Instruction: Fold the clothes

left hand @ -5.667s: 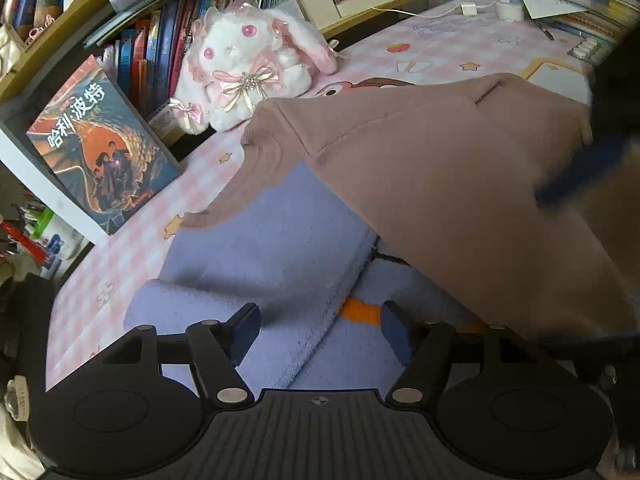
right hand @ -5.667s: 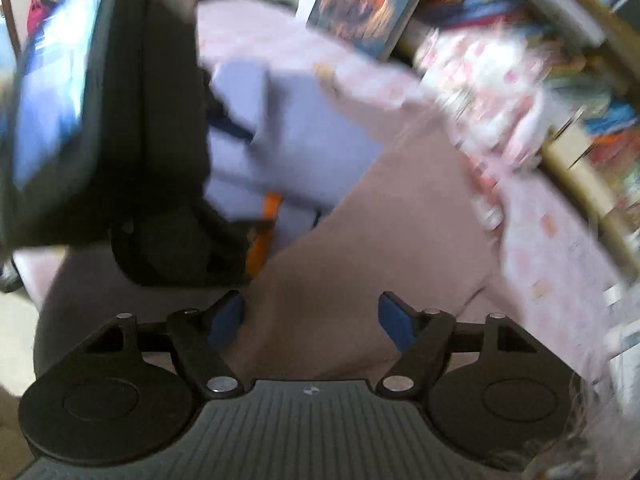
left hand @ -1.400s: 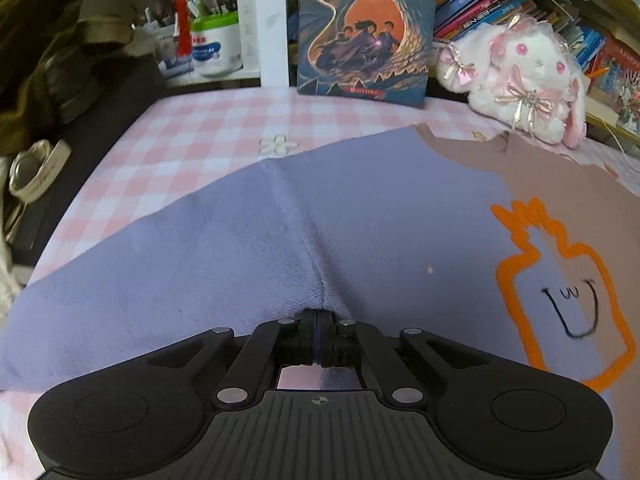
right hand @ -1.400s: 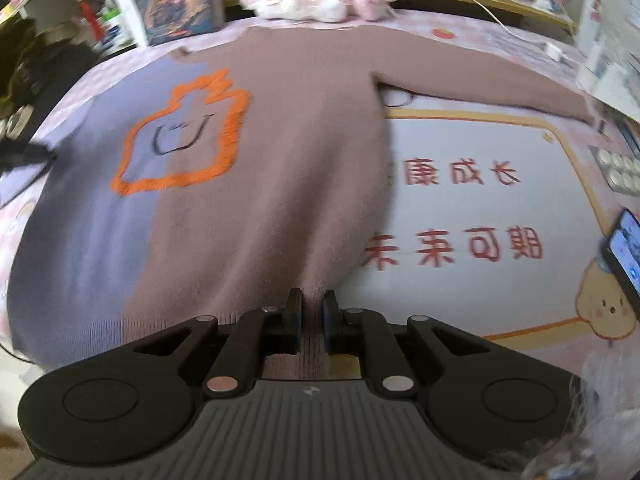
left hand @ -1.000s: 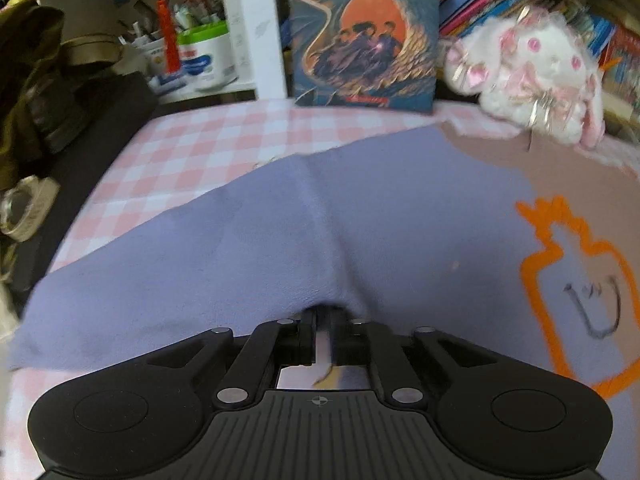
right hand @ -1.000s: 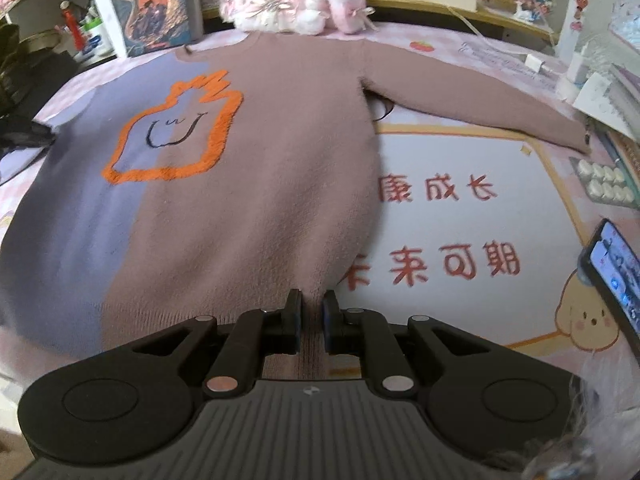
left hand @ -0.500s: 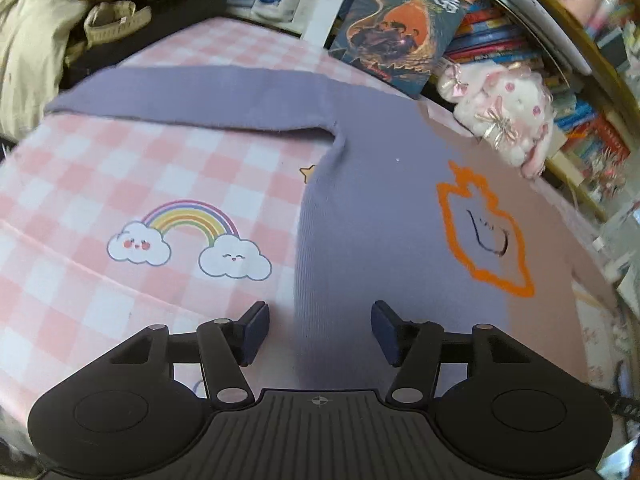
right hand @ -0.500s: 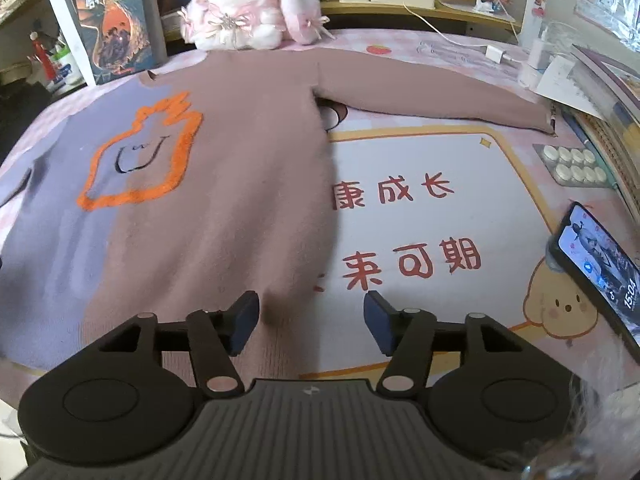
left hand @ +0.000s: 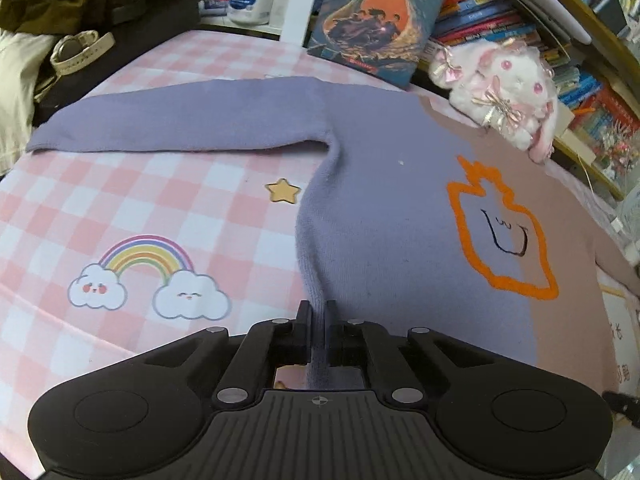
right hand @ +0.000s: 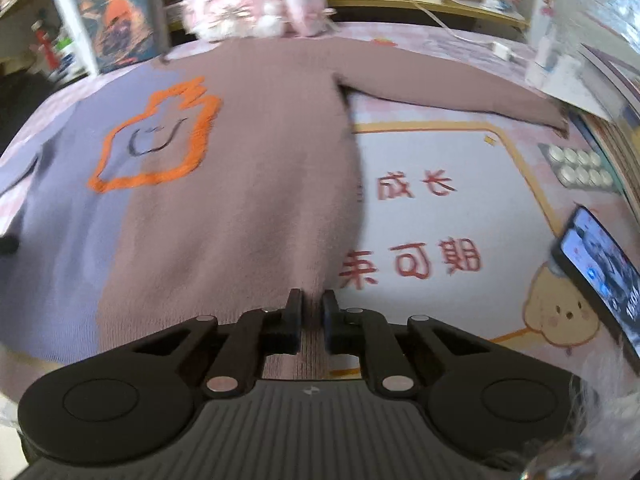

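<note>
A sweater (left hand: 392, 200), half purple and half brown with an orange outlined figure on the chest, lies spread flat, front up, on a pink checked mat (left hand: 132, 200). Its purple sleeve (left hand: 180, 120) stretches left and its brown sleeve (right hand: 452, 88) stretches right. My left gripper (left hand: 318, 316) is shut on the purple side edge near the hem. My right gripper (right hand: 312, 308) is shut on the brown hem (right hand: 308, 344) at the sweater's (right hand: 248, 184) lower right corner.
A white plush rabbit (left hand: 504, 80) and a standing book (left hand: 376, 16) sit beyond the collar, with bookshelves behind. A phone (right hand: 600, 268) and a pill blister pack (right hand: 580, 164) lie at the right. A watch (left hand: 80, 50) and dark clothing lie at the far left.
Both grippers were open half a second ago and have closed on the sweater's lower edge, left on the purple side, right on the brown side. The sweater stays spread flat.
</note>
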Demonstrator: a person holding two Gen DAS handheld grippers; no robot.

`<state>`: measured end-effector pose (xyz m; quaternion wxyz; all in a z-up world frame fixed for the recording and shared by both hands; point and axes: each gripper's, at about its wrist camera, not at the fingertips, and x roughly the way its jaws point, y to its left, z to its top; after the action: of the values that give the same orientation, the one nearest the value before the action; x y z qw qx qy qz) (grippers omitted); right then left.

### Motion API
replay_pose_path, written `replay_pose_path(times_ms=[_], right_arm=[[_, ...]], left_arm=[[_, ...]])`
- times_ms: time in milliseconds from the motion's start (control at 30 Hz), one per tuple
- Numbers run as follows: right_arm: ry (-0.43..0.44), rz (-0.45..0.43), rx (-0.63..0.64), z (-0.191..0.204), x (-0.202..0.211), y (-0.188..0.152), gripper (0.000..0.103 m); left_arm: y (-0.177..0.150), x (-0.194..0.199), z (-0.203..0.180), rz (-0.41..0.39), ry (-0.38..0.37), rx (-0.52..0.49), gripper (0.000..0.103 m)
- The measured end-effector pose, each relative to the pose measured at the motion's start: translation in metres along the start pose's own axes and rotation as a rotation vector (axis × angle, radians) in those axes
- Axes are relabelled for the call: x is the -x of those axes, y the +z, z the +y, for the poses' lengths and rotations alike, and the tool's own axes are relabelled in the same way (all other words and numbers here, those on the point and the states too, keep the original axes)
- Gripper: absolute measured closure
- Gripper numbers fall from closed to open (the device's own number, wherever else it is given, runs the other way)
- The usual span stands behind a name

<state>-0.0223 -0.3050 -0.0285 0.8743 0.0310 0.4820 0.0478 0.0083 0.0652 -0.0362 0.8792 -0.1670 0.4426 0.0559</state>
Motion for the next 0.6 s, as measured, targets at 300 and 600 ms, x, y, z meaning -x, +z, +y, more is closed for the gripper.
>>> replay_pose_path(times_ms=[300,600], right_arm=[[0.000,-0.008,-0.005,-0.002,0.002,-0.001,0.094],[0.007,-0.006,-0.012,-0.008,0.002,-0.001,0.092]], left_arm=[[0.003,-0.006,-0.009,0.006,0.012,-0.054,0.099],[0.003,-0.003,-0.010,0.020,0.001,-0.120,0.093]])
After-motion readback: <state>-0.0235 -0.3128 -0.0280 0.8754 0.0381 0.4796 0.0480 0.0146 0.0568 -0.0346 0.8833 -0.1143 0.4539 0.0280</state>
